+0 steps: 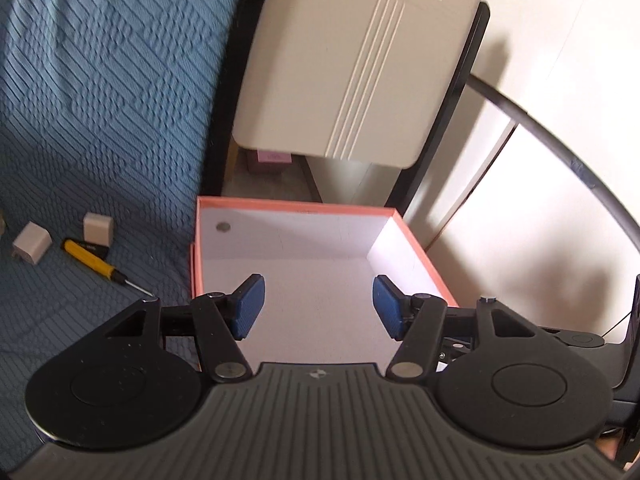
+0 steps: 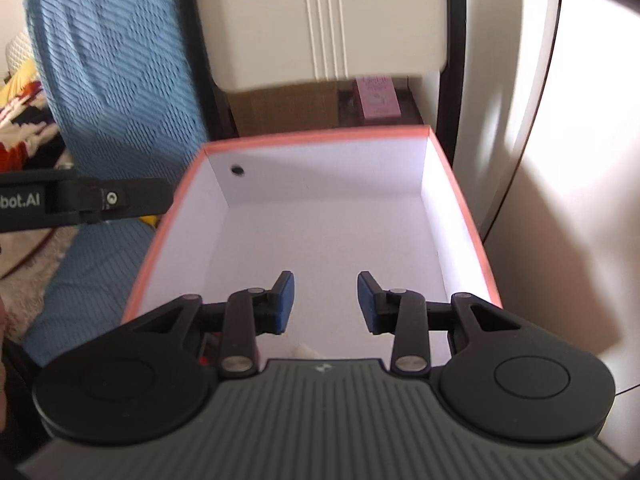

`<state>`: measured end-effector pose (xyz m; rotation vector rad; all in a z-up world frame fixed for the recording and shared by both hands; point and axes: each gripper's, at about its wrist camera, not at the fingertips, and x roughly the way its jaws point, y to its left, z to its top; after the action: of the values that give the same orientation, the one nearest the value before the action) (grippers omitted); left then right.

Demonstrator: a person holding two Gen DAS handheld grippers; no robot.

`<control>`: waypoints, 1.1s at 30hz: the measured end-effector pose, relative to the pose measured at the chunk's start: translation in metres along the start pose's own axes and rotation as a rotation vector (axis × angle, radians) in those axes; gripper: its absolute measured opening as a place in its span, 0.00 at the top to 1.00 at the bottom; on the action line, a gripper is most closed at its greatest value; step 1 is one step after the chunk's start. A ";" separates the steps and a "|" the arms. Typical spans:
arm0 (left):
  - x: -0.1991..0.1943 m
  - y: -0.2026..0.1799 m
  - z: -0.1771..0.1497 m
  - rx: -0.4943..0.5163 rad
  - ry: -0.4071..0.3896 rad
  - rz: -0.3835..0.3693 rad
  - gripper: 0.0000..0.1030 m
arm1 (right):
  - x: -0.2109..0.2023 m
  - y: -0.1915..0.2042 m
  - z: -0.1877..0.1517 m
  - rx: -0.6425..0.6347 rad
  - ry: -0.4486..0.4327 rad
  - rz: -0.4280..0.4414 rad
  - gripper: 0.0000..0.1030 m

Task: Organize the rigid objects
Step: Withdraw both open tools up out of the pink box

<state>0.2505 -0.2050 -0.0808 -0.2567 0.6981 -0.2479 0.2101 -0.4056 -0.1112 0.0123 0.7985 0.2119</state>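
An open cardboard box (image 1: 296, 206) with a salmon rim and white inside sits on the blue bedspread. My left gripper (image 1: 319, 306) is open and empty above the box's near part. To its left lie a yellow-handled screwdriver (image 1: 94, 261) and two white charger blocks (image 1: 98, 229) (image 1: 32, 242) on the bedspread. In the right wrist view the same box (image 2: 320, 136) fills the middle, and my right gripper (image 2: 326, 302) is open and empty over its floor. A small white thing (image 2: 304, 350) and something red (image 2: 205, 360) show low in the box, mostly hidden by the gripper.
A beige chair back (image 1: 352, 60) with black frame stands just behind the box. A pink box (image 2: 378, 98) and a cardboard carton (image 2: 284, 110) sit beneath it. A white wall or cabinet (image 1: 540, 220) is on the right. The left gripper's body (image 2: 80, 200) reaches in at the left.
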 end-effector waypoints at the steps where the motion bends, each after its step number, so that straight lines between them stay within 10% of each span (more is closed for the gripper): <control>1: -0.007 0.002 0.002 -0.001 -0.014 0.000 0.36 | -0.005 0.004 0.003 -0.003 -0.012 0.004 0.63; 33: -0.142 0.083 -0.010 -0.019 -0.205 0.059 0.33 | -0.068 0.122 -0.011 -0.102 -0.149 0.089 0.63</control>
<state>0.1504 -0.0850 -0.0291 -0.2746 0.5042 -0.1561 0.1338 -0.2999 -0.0590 -0.0326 0.6387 0.3320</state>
